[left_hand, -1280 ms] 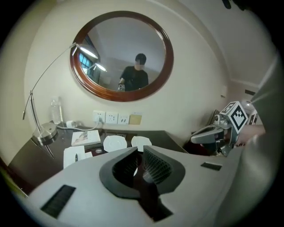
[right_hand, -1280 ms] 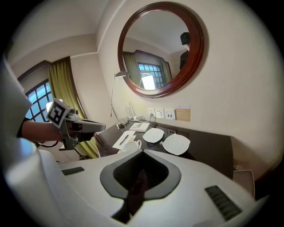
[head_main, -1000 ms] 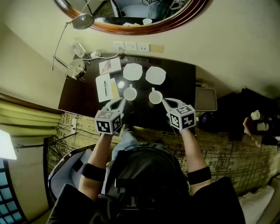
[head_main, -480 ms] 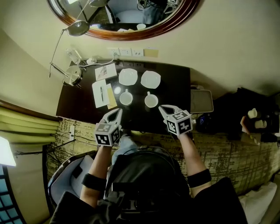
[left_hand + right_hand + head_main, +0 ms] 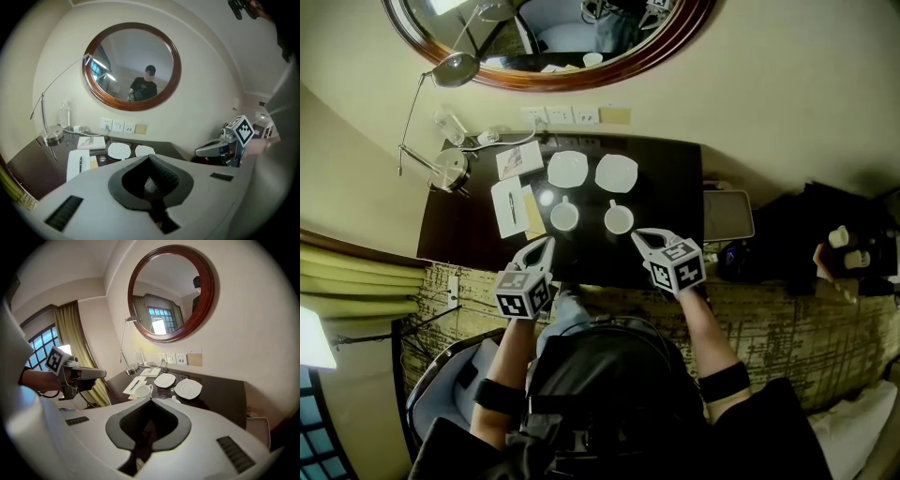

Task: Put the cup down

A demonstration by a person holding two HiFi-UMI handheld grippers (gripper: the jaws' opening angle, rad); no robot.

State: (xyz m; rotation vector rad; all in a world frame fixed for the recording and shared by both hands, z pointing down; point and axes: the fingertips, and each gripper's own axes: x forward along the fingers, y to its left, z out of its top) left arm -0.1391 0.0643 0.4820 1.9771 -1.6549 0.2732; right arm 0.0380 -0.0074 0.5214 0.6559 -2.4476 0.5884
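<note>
Two white cups stand upright on the dark desk, the left cup and the right cup, each in front of a white saucer. My left gripper hovers over the desk's near edge, short of the left cup and apart from it, shut with nothing in it. The right gripper is near the right cup without touching it, also shut and empty. In the right gripper view, both cups show past the jaws, and the left gripper is at the left.
A desk lamp stands at the desk's back left beside a booklet. A notepad with a pen lies left of the cups. A grey tray sits just off the desk's right end. A round mirror hangs on the wall.
Both grippers have drawn back a little from the cups toward the desk's near edge. The cups have stayed where they stood.
</note>
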